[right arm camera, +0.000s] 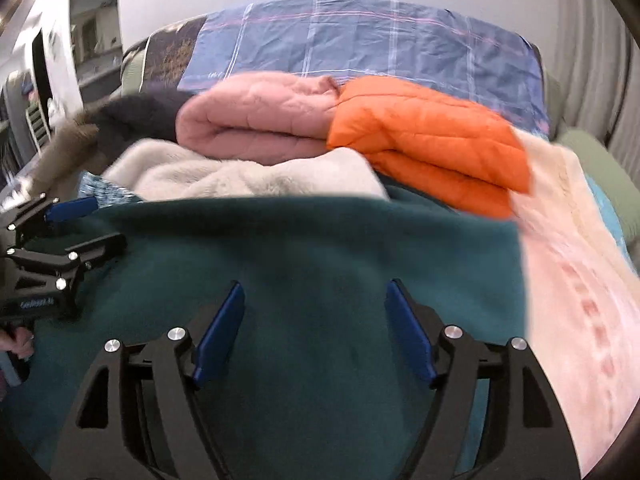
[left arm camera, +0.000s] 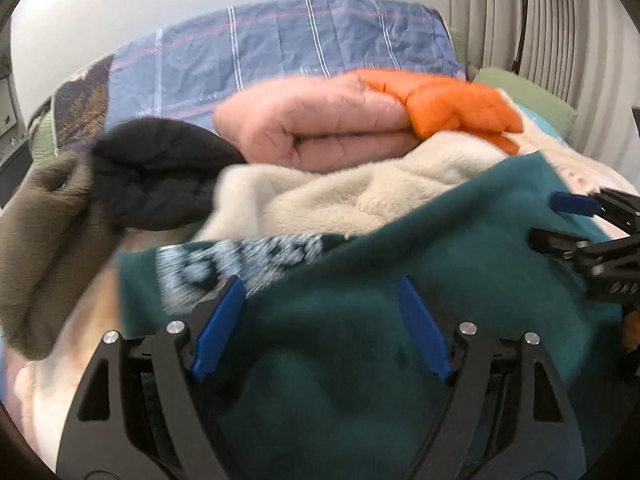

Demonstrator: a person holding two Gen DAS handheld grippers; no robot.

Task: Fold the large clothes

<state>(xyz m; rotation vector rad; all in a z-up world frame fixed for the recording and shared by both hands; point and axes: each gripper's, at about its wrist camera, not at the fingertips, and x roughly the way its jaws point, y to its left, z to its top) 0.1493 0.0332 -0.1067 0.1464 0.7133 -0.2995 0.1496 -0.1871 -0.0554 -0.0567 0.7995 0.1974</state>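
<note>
A dark green sweatshirt (left arm camera: 440,248) with a pale blue print lies spread on the bed, filling the lower half of both views; it also shows in the right wrist view (right arm camera: 300,248). My left gripper (left arm camera: 320,292) is open, hovering over the green cloth near the print, and it also shows at the left edge of the right wrist view (right arm camera: 94,220). My right gripper (right arm camera: 314,296) is open above the garment's middle, and it also shows at the right edge of the left wrist view (left arm camera: 560,220). Neither holds cloth.
Beyond the sweatshirt lie a cream fleece (left arm camera: 340,192), a folded pink quilted jacket (right arm camera: 256,112), an orange puffer jacket (right arm camera: 432,140), a black garment (left arm camera: 156,168) and an olive-brown one (left arm camera: 36,240). A pale pink blanket (right arm camera: 580,280) lies right. A blue plaid cover (right arm camera: 380,36) lies behind.
</note>
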